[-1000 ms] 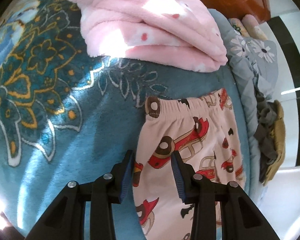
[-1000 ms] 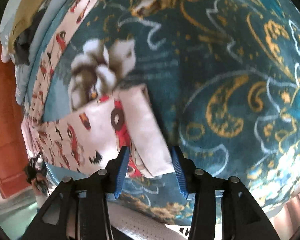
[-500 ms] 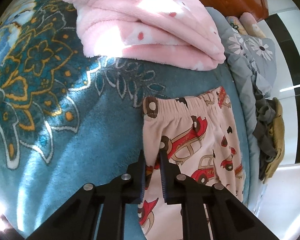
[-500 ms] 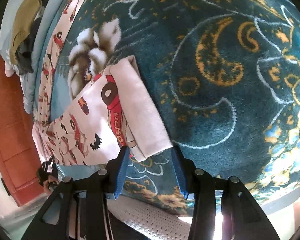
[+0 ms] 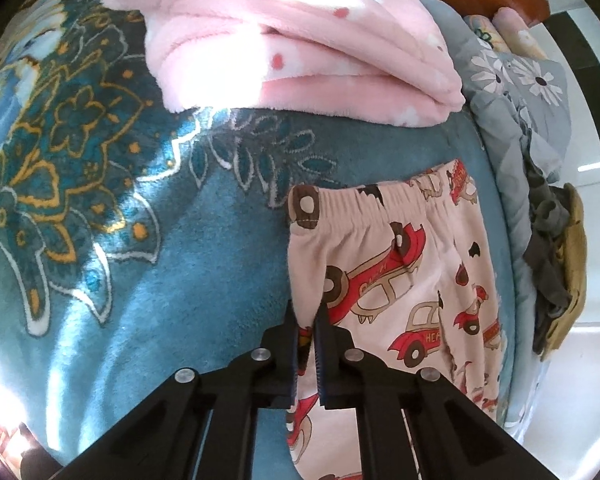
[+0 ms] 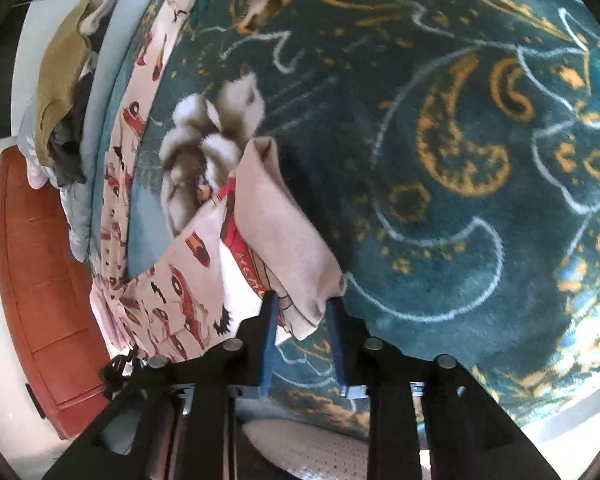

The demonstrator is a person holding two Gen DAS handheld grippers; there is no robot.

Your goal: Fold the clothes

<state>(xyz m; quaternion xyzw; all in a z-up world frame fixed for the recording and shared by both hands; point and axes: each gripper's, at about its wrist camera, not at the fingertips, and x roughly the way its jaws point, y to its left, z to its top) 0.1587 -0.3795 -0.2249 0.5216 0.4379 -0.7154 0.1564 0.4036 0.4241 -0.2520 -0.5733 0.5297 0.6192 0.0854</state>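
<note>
Pale pink pyjama trousers with red cars (image 5: 400, 280) lie on a teal patterned blanket (image 5: 120, 240). In the left wrist view my left gripper (image 5: 306, 314) is shut on the trousers' left side edge, just below the elastic waistband (image 5: 364, 210). In the right wrist view the leg cuff of the trousers (image 6: 284, 240) rises off the blanket between the jaws of my right gripper (image 6: 302, 306). The jaws stand apart on either side of the cuff's corner. The cloth hangs loosely between them.
A folded fluffy pink blanket (image 5: 300, 40) lies beyond the waistband. A grey floral quilt (image 5: 520, 92) and a heap of dark and mustard clothes (image 5: 556, 272) lie along the bed's right edge. A red-brown wooden cabinet (image 6: 40, 280) stands beside the bed.
My left gripper closed from wide open onto the trousers' side edge. My right gripper moved in around the leg cuff, and the cuff now rises off the blanket.
</note>
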